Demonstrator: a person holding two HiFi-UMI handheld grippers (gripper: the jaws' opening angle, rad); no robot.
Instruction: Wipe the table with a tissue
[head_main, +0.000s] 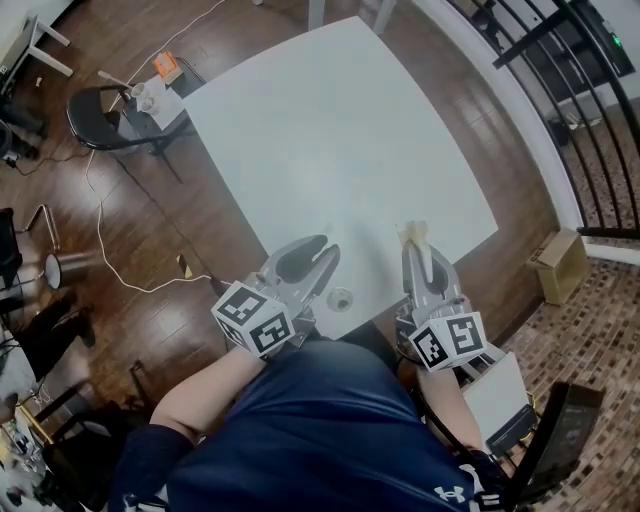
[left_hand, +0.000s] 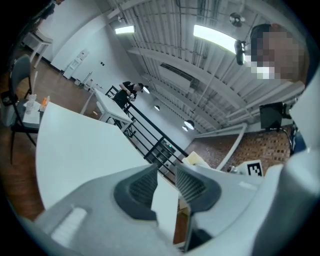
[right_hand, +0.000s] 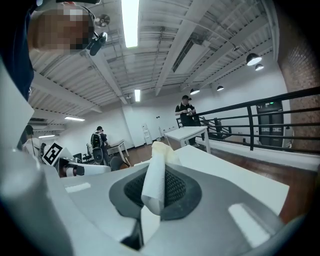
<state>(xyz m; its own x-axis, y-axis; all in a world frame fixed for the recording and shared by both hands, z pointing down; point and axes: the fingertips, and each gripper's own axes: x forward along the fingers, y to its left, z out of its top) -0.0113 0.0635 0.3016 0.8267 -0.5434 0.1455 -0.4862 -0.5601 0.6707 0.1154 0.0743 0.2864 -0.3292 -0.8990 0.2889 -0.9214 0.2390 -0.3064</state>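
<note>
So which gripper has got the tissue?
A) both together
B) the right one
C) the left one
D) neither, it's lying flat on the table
B. The right gripper has its fingers shut on the folded white tissue, which sticks out past their tips. The left gripper has its fingers apart with nothing between them.

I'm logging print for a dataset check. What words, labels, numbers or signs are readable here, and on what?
No readable words or numbers anywhere.
Left marker cube, right marker cube: black-and-white square patterns, no letters.
Shirt emblem: a white logo shape only, no words.
Green sign, far corner: too small to read.
</note>
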